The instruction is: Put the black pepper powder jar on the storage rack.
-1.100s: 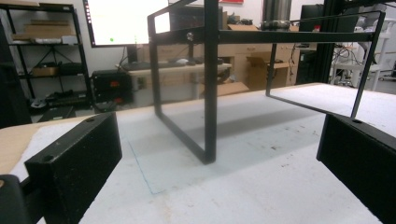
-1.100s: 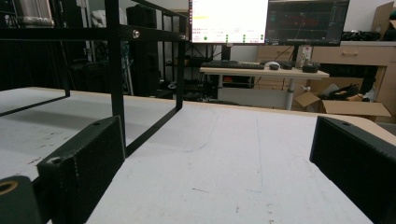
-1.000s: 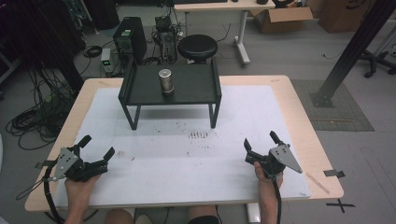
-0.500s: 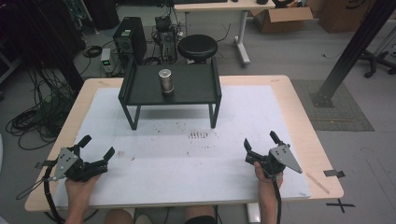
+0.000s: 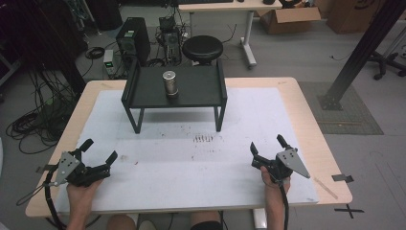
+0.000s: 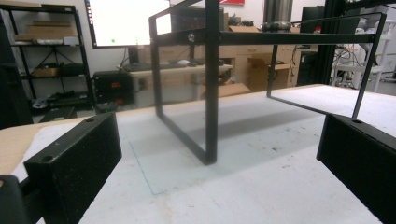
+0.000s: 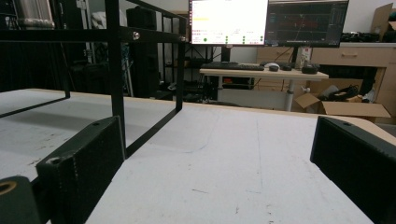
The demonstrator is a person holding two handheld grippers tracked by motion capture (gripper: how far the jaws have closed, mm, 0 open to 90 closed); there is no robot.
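Observation:
A metal cylinder [image 5: 170, 83] stands upright on a black raised stand [image 5: 201, 96] at the far middle of the table; its base also shows at the top of the left gripper view [image 6: 279, 16] and at the top left of the right gripper view [image 7: 32, 14]. My left gripper [image 5: 99, 150] rests near the front left corner, open, nothing between its jaws. My right gripper [image 5: 266, 143] sits near the front right, open and empty too. Both point toward the stand [image 6: 210, 84] [image 7: 116, 70], well short of it.
A white mat [image 5: 191, 158] covers most of the wooden table [image 5: 306, 110]. Small dark marks [image 5: 203, 139] lie on the mat in front of the stand. Beyond the table are a round stool [image 5: 203, 48], a computer tower [image 5: 133, 40], cables and a desk with monitors [image 7: 268, 21].

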